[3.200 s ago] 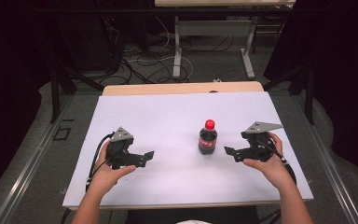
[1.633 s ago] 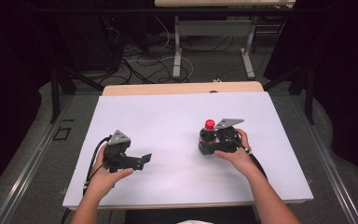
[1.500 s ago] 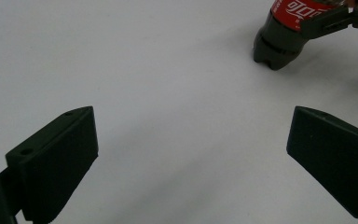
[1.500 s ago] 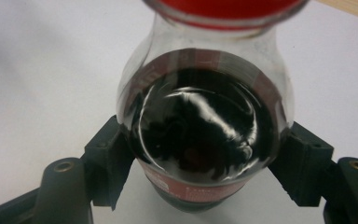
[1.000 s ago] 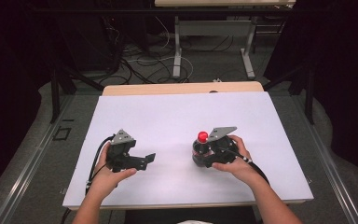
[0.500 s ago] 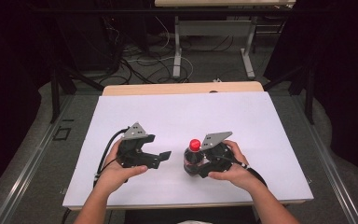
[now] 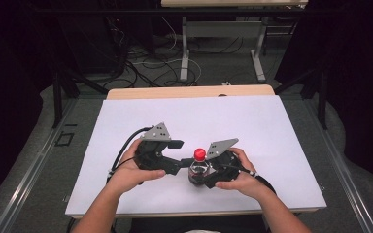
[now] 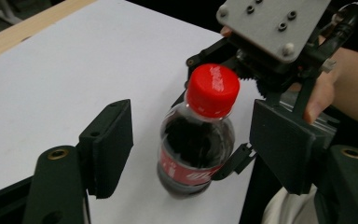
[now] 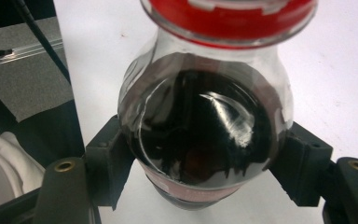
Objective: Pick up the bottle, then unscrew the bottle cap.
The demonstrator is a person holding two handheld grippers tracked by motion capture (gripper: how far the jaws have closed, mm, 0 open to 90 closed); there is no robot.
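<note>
on the left, the left gripper (image 7: 177,162) sits in the person's left hand (image 7: 128,170) just beside the cola bottle (image 7: 199,170), its black jaws pointing across at it. in the left gripper view those jaws stand on either side of the bottle's neck and red cap (image 8: 213,89), with a clear gap on both sides; they have just been closing in, the bottle between them, and the pads are not pressing on it, so this one counts as apart. the bottle itself stands near the front middle of the white table (image 7: 272,126), dark drink inside, red label low on its body. moving right, the right gripper (image 7: 209,174) is clamped on the bottle's body: in the right gripper view both pads (image 9: 109,161) hug the dark, rounded sides. the person's right hand (image 7: 240,177) wraps that gripper, its grey plate (image 7: 222,147) up top beside the cap.
</note>
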